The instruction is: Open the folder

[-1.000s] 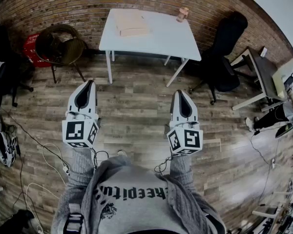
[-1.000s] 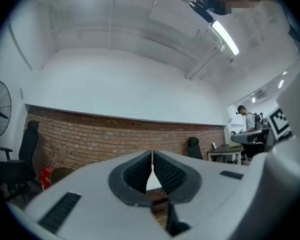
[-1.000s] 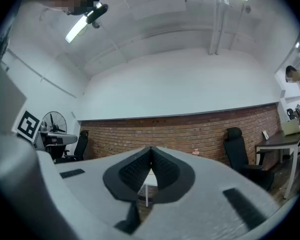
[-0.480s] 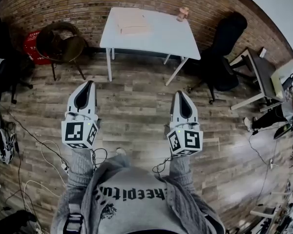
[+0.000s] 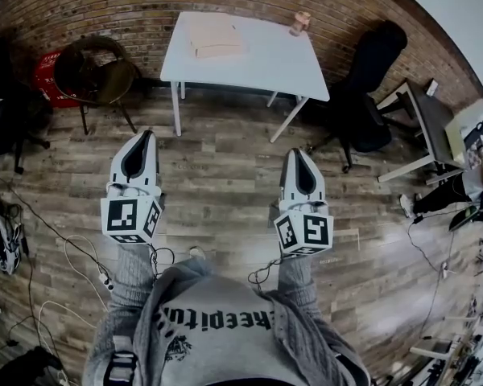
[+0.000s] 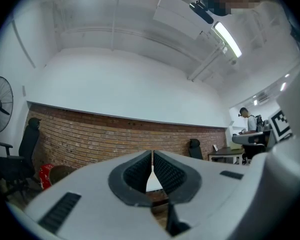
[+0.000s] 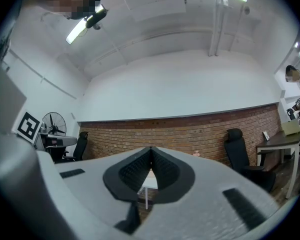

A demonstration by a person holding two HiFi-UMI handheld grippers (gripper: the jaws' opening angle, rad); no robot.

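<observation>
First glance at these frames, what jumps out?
Two grippers dominate the head view: the left gripper and right gripper, both shut and empty, held out over the wood floor. Ahead, against the brick wall, stands a white table with a beige folder lying flat near its far left corner.

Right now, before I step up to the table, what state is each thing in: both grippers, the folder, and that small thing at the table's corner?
left gripper: shut, empty, short of the table.
right gripper: shut, empty, also short of the table.
folder: looks closed, lying flat on the table, untouched.
pink container: upright at the table's far corner, apart from the folder.
</observation>
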